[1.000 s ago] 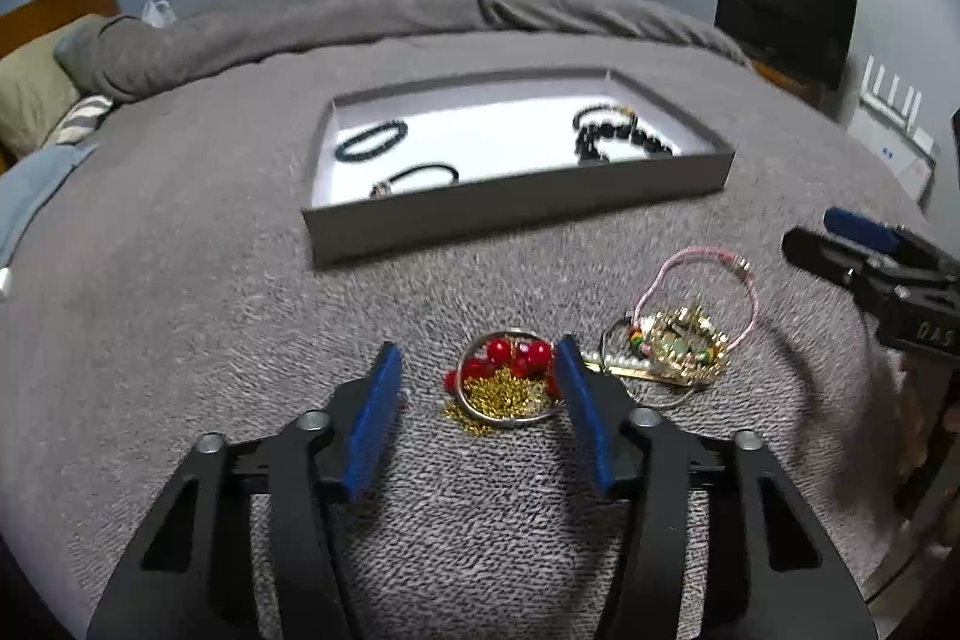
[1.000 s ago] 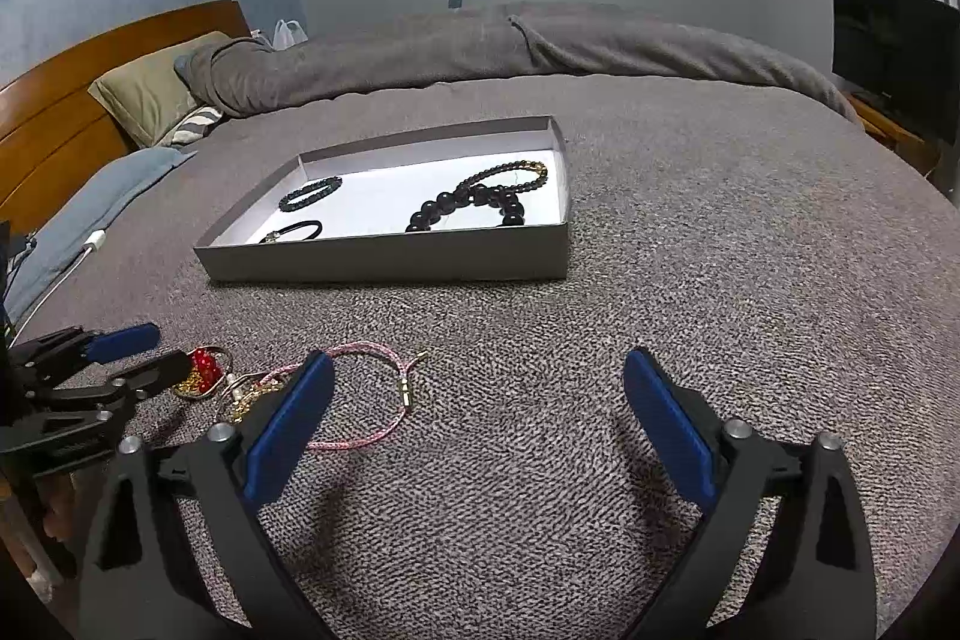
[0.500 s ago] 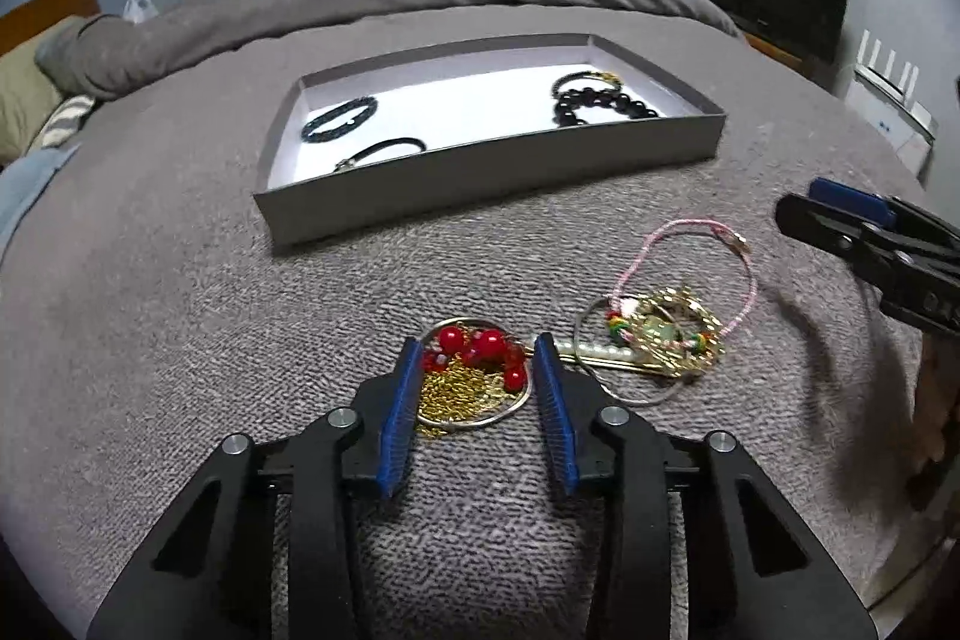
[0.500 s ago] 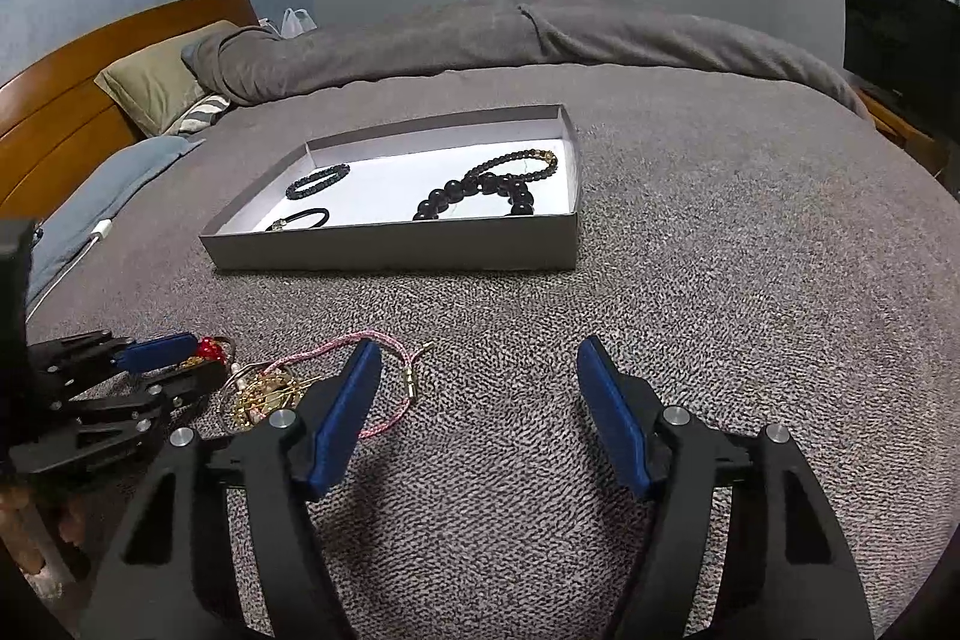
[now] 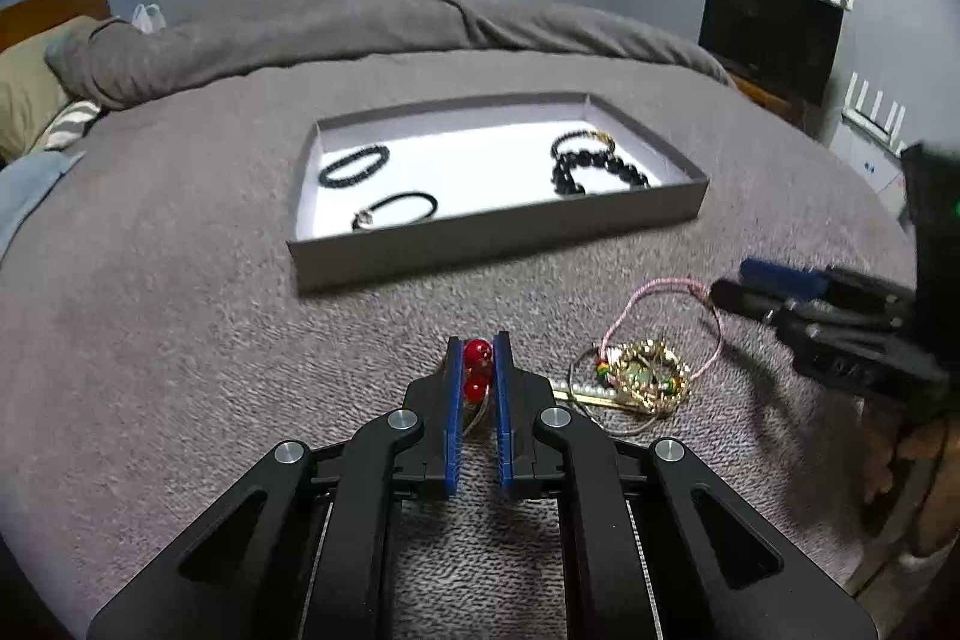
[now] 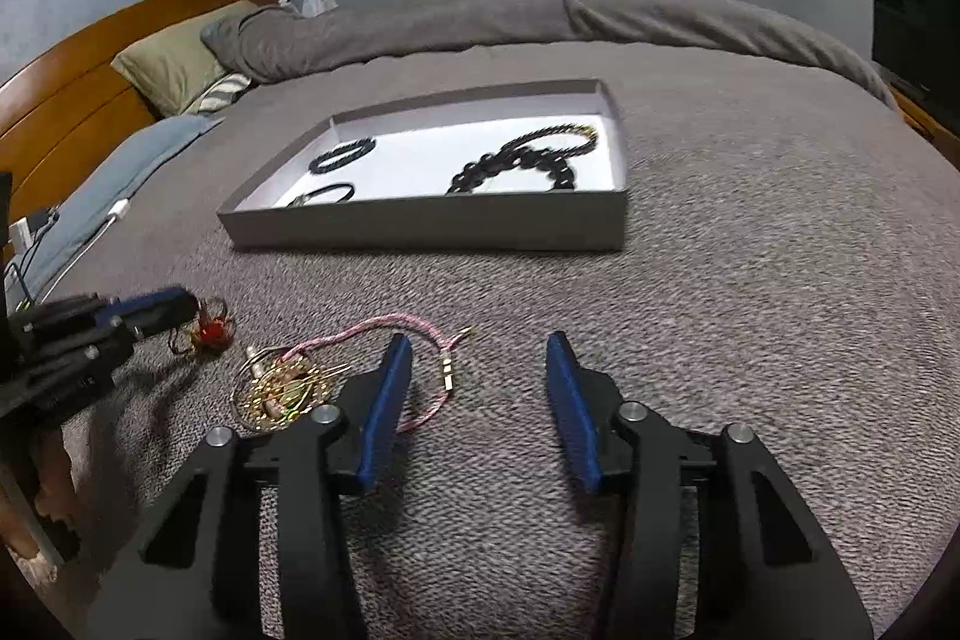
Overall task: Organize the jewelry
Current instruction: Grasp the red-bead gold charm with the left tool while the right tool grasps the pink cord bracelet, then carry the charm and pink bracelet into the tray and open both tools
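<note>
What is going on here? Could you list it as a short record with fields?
Place: a bed with a grey blanket
Box: grey, open, holds black bracelets
Loose on the blanket: pink cord bracelet, gold jewelry pile
Left tool: shut on the red bead bracelet
Right tool: closing, nothing between its pads, beside the pink cord

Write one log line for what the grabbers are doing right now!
left gripper: shut on red bead bracelet | right gripper: closing, nothing gripped, by pink cord bracelet | tray: holds black bracelets
</note>
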The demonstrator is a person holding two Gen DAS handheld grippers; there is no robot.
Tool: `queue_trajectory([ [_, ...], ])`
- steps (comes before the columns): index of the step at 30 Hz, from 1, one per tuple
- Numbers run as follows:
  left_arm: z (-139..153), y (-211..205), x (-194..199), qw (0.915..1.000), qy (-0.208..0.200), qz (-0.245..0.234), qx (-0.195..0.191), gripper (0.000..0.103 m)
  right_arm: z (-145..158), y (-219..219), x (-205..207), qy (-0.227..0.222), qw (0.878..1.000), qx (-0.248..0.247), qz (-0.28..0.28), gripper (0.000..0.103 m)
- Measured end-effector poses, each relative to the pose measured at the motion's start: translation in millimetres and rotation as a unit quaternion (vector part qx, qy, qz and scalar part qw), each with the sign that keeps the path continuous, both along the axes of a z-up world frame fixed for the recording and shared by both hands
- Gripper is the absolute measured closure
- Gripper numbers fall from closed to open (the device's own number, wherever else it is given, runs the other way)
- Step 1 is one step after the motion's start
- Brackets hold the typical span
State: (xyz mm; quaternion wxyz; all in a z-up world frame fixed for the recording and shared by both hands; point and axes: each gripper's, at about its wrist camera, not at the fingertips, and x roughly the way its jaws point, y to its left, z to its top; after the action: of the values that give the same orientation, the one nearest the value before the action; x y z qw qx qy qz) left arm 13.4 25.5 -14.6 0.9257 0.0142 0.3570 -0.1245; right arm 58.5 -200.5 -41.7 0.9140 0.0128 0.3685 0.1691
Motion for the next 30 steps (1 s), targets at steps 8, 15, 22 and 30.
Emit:
queue_trajectory([
  [8,23.8,19.3,-5.0,0.998,-0.018,-0.01,-0.059,0.093,-10.4,14.8,2.4,0.018,0.999,-0.022,0.017,0.098],
  [15,26.5,13.4,-7.2,0.999,-0.027,-0.015,-0.032,0.093,4.3,13.6,-6.7,-0.016,1.0,-0.015,0.019,0.098],
  [22,27.1,22.5,-4.5,0.9987,-0.024,-0.002,-0.045,0.093,19.1,6.0,-13.2,-0.04,0.999,0.007,0.016,0.098],
  [30,38.7,23.2,-8.9,0.9978,-0.047,0.003,-0.047,0.093,38.4,0.3,-21.0,-0.074,0.997,0.022,0.011,0.098],
])
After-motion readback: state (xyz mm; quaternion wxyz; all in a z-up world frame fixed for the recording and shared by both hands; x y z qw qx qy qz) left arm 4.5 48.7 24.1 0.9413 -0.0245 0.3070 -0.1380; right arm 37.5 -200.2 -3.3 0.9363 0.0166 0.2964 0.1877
